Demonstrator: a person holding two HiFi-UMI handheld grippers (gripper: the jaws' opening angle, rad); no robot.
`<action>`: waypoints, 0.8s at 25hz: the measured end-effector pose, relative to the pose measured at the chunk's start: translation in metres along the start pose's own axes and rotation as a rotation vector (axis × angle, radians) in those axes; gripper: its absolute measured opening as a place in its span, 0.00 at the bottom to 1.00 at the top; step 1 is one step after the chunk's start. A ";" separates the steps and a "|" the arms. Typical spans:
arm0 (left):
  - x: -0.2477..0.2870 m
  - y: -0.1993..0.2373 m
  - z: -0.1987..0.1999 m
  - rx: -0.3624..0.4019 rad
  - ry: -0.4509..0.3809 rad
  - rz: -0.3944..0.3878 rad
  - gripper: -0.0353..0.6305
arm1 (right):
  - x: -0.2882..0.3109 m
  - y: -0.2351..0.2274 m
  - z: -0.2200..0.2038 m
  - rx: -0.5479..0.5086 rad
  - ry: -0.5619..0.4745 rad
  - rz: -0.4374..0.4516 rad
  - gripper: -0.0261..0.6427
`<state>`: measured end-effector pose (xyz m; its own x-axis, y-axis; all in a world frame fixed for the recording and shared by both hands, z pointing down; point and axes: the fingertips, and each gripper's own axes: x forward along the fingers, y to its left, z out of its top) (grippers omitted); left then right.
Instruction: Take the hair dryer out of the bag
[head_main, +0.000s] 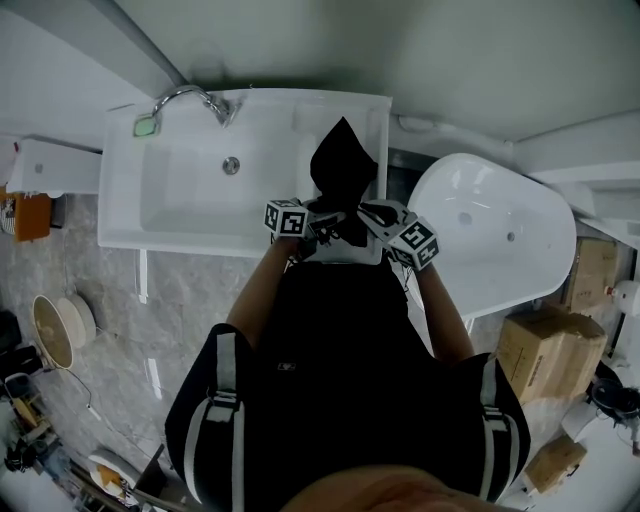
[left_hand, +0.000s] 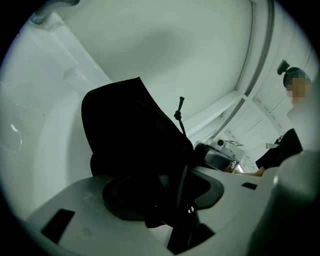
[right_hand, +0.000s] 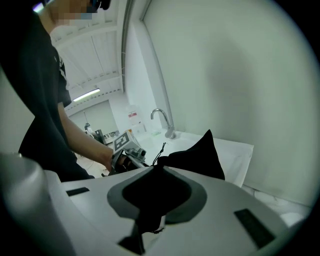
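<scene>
Head view looks down on a white sink (head_main: 200, 205) with a faucet (head_main: 190, 95) at its far left and a white bathtub (head_main: 500, 240) to its right. A black bag (head_main: 343, 160) lies over the worktop at the sink's right end, its pointed end toward the far wall. Whether it rests there or hangs just above I cannot tell.

The left hand-held gripper (head_main: 322, 228) and the right hand-held gripper (head_main: 368, 222) meet at the bag's near edge, close beside each other. In the left gripper view the jaws are closed on a fold of the black fabric, with a drawstring cord (left_hand: 180, 117) sticking up just past them. In the right gripper view the jaws likewise pinch the bag's cloth, which runs down through the narrow gap. The hair dryer shows in no view.
</scene>
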<state>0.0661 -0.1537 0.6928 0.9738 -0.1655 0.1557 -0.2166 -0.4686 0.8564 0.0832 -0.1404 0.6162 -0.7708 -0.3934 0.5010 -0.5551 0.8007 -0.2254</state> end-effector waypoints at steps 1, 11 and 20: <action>-0.004 -0.003 0.001 0.010 -0.003 -0.007 0.37 | -0.001 0.002 0.003 0.007 -0.017 0.006 0.20; -0.053 -0.022 -0.008 0.079 -0.006 -0.035 0.37 | -0.021 0.009 0.033 0.150 -0.220 0.056 0.24; -0.087 -0.061 -0.023 0.178 0.024 -0.131 0.37 | -0.007 -0.017 0.062 0.149 -0.224 0.014 0.39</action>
<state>-0.0039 -0.0909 0.6381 0.9954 -0.0735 0.0620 -0.0946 -0.6309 0.7701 0.0785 -0.1790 0.5640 -0.8195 -0.4861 0.3035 -0.5709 0.7379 -0.3600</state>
